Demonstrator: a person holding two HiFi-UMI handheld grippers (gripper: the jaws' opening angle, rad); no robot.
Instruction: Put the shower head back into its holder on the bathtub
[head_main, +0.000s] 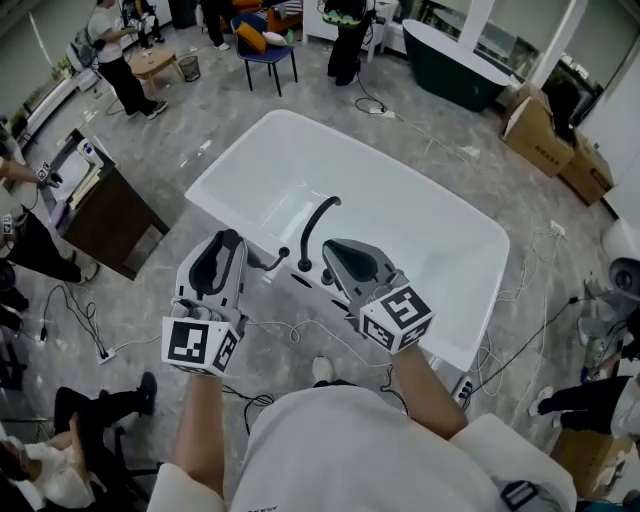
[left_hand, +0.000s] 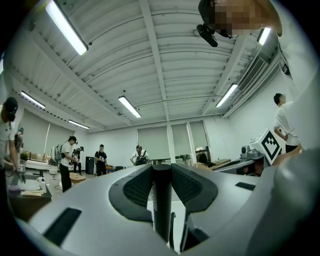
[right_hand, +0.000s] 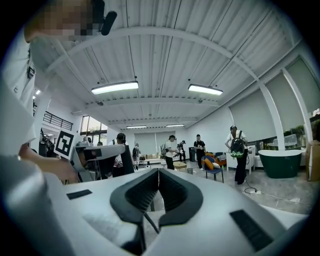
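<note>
The white bathtub (head_main: 440, 290) lies across the middle of the head view, with a curved black faucet (head_main: 315, 228) on its near rim. My left gripper (head_main: 230, 240) is held level just before that rim. In the left gripper view its jaws (left_hand: 161, 172) are shut on an upright black rod, the shower head's handle (left_hand: 161, 205). A black piece (head_main: 272, 262) sticks out to the right of that gripper toward the faucet. My right gripper (head_main: 338, 250) hangs beside the faucet; its pads (right_hand: 150, 187) meet with nothing clearly between them. The holder itself I cannot make out.
A thin grey hose or cable (head_main: 300, 335) runs over the floor below the grippers. A brown desk (head_main: 105, 215) stands left of the tub, a dark green tub (head_main: 455, 65) and cardboard boxes (head_main: 545, 135) at the back right. Several people stand around the room.
</note>
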